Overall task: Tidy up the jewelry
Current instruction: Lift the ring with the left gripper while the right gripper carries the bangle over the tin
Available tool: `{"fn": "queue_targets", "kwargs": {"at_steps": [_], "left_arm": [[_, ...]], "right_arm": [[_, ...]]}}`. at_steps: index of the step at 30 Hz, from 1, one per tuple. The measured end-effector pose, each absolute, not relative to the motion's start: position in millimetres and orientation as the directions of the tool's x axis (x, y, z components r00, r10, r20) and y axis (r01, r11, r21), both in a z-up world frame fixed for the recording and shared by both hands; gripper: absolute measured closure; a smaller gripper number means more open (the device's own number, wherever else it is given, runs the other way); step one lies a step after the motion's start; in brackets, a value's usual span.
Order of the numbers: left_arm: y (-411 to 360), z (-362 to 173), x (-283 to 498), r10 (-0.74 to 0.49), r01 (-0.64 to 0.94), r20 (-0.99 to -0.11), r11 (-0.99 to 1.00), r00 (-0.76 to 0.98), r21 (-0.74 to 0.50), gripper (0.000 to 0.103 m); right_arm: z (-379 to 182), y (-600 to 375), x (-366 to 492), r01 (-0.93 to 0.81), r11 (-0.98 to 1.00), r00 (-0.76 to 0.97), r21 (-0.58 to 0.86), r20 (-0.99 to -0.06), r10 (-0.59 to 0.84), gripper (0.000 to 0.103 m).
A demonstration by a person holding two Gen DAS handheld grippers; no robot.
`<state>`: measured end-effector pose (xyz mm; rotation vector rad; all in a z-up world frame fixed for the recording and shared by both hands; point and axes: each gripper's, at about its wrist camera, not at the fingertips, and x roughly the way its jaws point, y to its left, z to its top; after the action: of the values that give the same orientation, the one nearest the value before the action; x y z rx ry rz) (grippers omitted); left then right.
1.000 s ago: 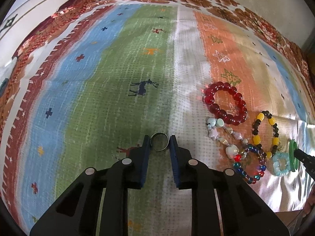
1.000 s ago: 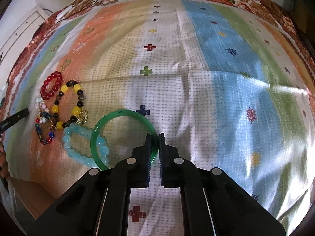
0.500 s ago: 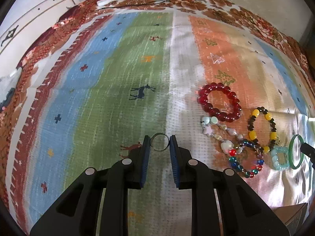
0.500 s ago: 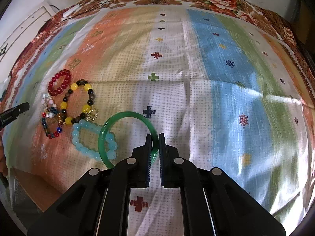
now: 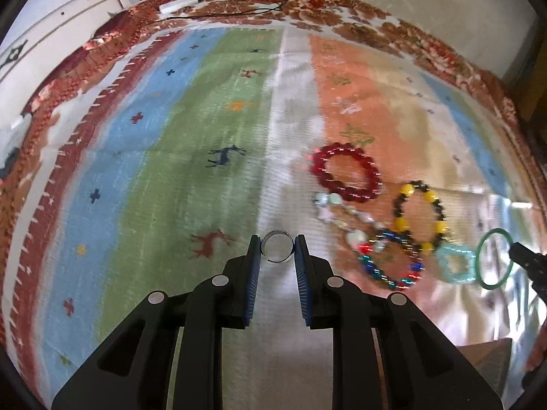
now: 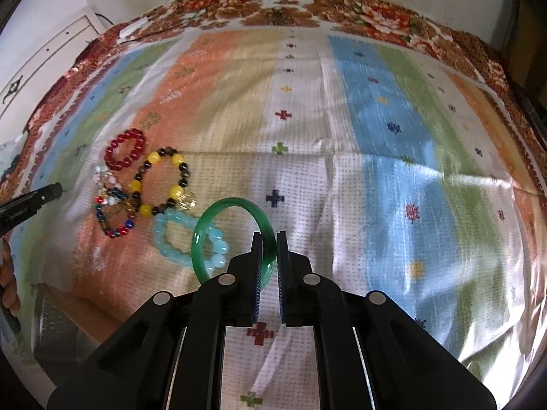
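My left gripper (image 5: pixel 277 247) is shut on a thin silver ring (image 5: pixel 277 247), held above the striped cloth. My right gripper (image 6: pixel 269 242) is shut on a green bangle (image 6: pixel 218 218), lifted above the cloth; the bangle also shows in the left wrist view (image 5: pixel 495 258). On the cloth lie a red bead bracelet (image 5: pixel 347 173), a yellow-and-black bead bracelet (image 5: pixel 419 215), a multicoloured bead bracelet (image 5: pixel 389 259), a pale charm bracelet (image 5: pixel 336 212) and a light blue bead bracelet (image 6: pixel 177 235).
The striped cloth (image 5: pixel 205 188) covers a bed with a floral bedspread border (image 6: pixel 342 7). A white cabinet (image 5: pixel 51 17) stands at the far left. Cables and a white device (image 5: pixel 177 3) lie at the far edge. The bed's near edge (image 6: pixel 51 294) is close below the bracelets.
Both grippers have risen and pulled back from the cloth, keeping the ring and the bangle. The bracelets on the cloth have not moved.
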<state>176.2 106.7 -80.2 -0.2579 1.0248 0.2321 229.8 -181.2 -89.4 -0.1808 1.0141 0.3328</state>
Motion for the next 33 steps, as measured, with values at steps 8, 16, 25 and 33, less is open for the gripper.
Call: {"fn": "queue_targets", "kwargs": {"at_steps": [8,16,25,33], "left_arm": [[83,-65,162,0.105,-0.271,-0.841,0.961,0.531,-0.051,0.083],[74,-49,149,0.07,-0.249,-0.817,0.964,0.572,-0.092,0.083],[50,-35,130,0.034,-0.188,-0.778,0.976,0.627,-0.109,0.083],[34,-31,118,-0.022,-0.128,-0.764,0.982,0.644,-0.136,0.083]], "right_arm": [[-66,-174,213,-0.373,0.928,0.52,0.01,-0.826,0.218,0.094],[-50,-172,198,-0.388,0.921,0.538,0.027,-0.805,0.25,0.094],[-30,-171,175,-0.417,0.908,0.556,0.042,-0.778,0.291,0.094],[-24,-168,152,-0.444,0.894,0.554,0.054,-0.768,0.321,0.094]]}}
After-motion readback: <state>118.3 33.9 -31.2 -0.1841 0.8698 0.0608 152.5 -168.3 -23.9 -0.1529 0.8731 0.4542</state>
